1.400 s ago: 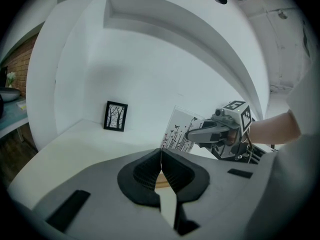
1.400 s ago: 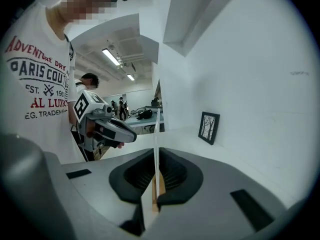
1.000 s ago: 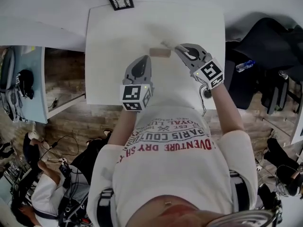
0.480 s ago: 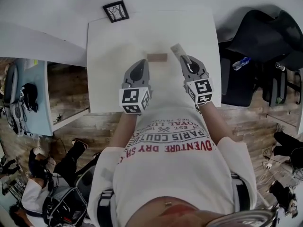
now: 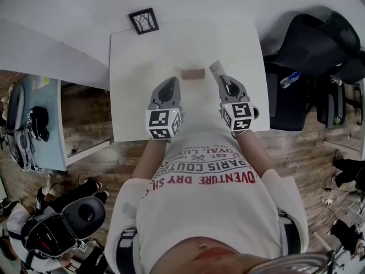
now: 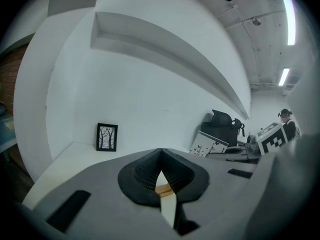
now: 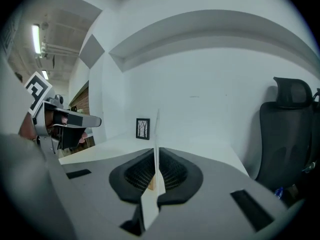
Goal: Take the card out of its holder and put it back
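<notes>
A small wooden card holder (image 5: pixel 193 73) lies in the middle of the white table (image 5: pixel 137 96). My right gripper (image 5: pixel 224 80) is shut on the white card (image 5: pixel 216 68), which sticks out past its tips, just right of the holder and apart from it. In the right gripper view the card (image 7: pixel 156 149) stands edge-on between the pads. In the left gripper view its printed face (image 6: pixel 209 145) shows at the right. My left gripper (image 5: pixel 172 80) hovers left of the holder, shut and with nothing in it. A sliver of the holder (image 6: pixel 163 188) shows behind its jaws.
A small black picture frame (image 5: pixel 144 20) stands at the table's far left corner against the white wall. A black office chair (image 5: pixel 319 39) and a water bottle (image 5: pixel 291 79) are to the right of the table. Another person (image 5: pixel 51 233) is on the floor at the lower left.
The right gripper has drawn the card back from the holder and turned from pointing left to pointing straight ahead. The left gripper has barely shifted.
</notes>
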The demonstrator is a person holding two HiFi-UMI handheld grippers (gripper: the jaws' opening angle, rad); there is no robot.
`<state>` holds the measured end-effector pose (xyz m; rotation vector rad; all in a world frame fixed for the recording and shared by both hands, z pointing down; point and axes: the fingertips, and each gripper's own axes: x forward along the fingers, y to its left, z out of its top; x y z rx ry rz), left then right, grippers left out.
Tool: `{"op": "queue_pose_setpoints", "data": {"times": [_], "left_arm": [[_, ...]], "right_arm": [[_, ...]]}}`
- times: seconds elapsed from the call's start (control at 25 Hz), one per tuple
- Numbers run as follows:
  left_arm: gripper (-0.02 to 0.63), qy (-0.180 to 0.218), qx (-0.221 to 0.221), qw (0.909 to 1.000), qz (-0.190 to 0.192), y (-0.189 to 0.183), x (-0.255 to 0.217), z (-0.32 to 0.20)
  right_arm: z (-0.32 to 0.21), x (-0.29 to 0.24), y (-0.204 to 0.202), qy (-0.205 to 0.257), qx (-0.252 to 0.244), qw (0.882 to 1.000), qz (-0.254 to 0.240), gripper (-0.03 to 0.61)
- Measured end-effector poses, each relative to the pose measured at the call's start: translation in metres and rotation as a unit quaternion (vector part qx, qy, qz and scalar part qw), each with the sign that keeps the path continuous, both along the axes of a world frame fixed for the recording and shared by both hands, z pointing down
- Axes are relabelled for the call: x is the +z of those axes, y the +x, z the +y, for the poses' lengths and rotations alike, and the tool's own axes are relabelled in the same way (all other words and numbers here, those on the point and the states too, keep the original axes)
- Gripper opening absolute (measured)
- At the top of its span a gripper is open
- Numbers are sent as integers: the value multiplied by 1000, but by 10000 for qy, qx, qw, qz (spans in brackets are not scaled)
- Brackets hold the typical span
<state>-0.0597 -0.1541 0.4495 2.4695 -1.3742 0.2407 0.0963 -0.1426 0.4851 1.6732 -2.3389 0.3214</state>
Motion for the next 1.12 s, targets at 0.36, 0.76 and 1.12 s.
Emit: {"op": "queue_pose_setpoints", "data": {"times": [0.36,0.76,1.12], "left_arm": [[25,126,2,9999,107,-9,-3,2],[25,41,15,9999,109,-6,4,-1],[25,-265,-122,9995,91,-3,22,-5]], "right_arm": [[3,-1,-3,-18,158,9999,-11,35],[-1,4,-3,-122,12,9999,-23,35],[-32,2,-15,-226,-1143,9932,23,35]]}}
